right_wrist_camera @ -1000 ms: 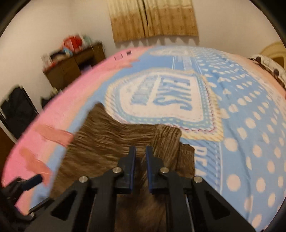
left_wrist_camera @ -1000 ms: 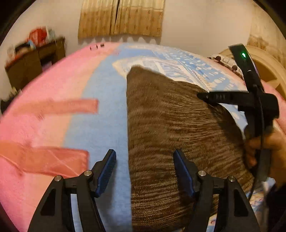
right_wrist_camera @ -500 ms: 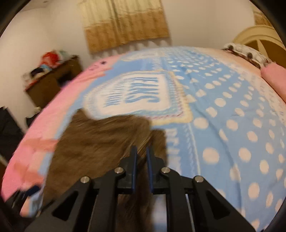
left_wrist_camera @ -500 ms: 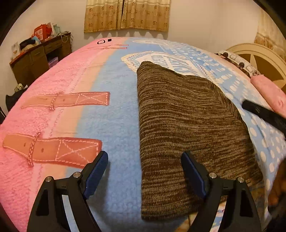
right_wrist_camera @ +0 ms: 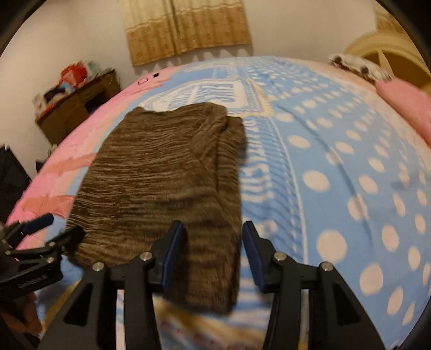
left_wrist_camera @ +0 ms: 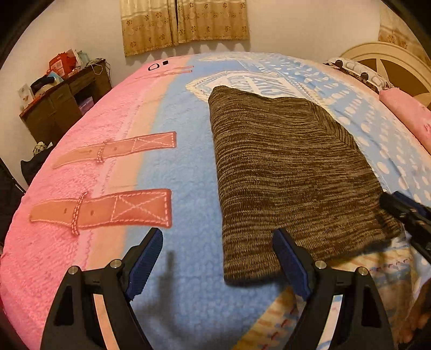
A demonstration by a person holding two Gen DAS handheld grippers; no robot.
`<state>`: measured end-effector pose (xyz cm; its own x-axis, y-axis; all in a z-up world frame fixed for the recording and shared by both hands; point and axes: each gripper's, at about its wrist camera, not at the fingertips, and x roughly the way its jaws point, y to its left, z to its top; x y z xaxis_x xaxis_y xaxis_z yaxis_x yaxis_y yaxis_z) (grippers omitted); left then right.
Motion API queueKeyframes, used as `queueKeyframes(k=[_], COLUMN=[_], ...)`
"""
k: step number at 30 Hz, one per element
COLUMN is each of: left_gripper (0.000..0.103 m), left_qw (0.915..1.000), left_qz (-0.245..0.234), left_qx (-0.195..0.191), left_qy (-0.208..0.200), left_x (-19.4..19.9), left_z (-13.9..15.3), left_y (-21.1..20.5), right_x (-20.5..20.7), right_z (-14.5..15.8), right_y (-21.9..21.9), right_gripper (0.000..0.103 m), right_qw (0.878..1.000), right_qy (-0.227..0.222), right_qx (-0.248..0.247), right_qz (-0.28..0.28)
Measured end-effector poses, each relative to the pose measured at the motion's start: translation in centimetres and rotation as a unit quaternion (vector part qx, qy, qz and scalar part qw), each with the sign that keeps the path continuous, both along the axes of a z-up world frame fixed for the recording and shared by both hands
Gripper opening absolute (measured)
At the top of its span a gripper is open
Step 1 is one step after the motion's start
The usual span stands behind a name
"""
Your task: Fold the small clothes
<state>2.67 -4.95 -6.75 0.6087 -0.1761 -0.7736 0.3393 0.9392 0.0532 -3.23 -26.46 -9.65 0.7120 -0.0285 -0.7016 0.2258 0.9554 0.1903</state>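
Note:
A brown knitted sweater (left_wrist_camera: pixel 291 172) lies folded flat in a long rectangle on the pink and blue blanket (left_wrist_camera: pixel 175 167). My left gripper (left_wrist_camera: pixel 218 242) is open above the blanket, its right finger over the sweater's near left corner, and nothing is pinched. In the right wrist view the sweater (right_wrist_camera: pixel 161 175) stretches away to the left, with a folded sleeve along its right side. My right gripper (right_wrist_camera: pixel 212 234) hovers over the near right edge, its jaws opening with the cloth beneath them, and the pads are off it. The other gripper (right_wrist_camera: pixel 40 234) shows at the left edge.
A cluttered wooden desk (left_wrist_camera: pixel 62 105) stands beyond the bed's left side. A pink pillow (left_wrist_camera: pixel 404 113) and a cream headboard (left_wrist_camera: pixel 390 62) lie at the far right. A curtain (left_wrist_camera: pixel 186 24) hangs on the back wall. A hand shows at the bottom right corner.
My right gripper let go of the sweater, spread its jaws and drew back to the near right edge. The sweater now lies flat. My left gripper widened slightly and pulled back a little.

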Motion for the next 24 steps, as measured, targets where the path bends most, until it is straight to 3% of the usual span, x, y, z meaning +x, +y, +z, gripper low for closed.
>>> queueKeyframes(k=[3, 7, 13, 20, 24], left_gripper=[0.084, 0.084, 0.084, 0.084, 0.084], left_qw=[1.0000, 1.0000, 0.9997, 0.9996, 0.9944], left_qz=[0.002, 0.003, 0.009, -0.014, -0.049], left_qx=[0.006, 0.003, 0.014, -0.025, -0.089], left_qy=[0.003, 0.000, -0.018, -0.006, 0.029], left_x=[-0.3, -1.0, -1.7, -1.1, 0.1], left_z=[0.1, 0.4, 1.0, 1.6, 2.0], left_y=[-0.1, 0.0, 0.3, 0.3, 0.5], right_x=[-2.2, -4.3, -5.5, -5.7, -5.0], right_z=[1.3, 2.8, 3.6, 3.6, 3.5], right_y=[0.2, 0.4, 0.6, 0.5, -0.1], right_gripper=[0.050, 0.079, 0.085, 0.094, 0.096], right_qw=[0.999, 0.997, 0.994, 0.992, 0.994], right_qy=[-0.030, -0.062, -0.086, -0.093, -0.081], right_qx=[-0.007, 0.000, -0.017, -0.038, -0.036], right_qz=[-0.017, -0.037, -0.063, -0.070, -0.060])
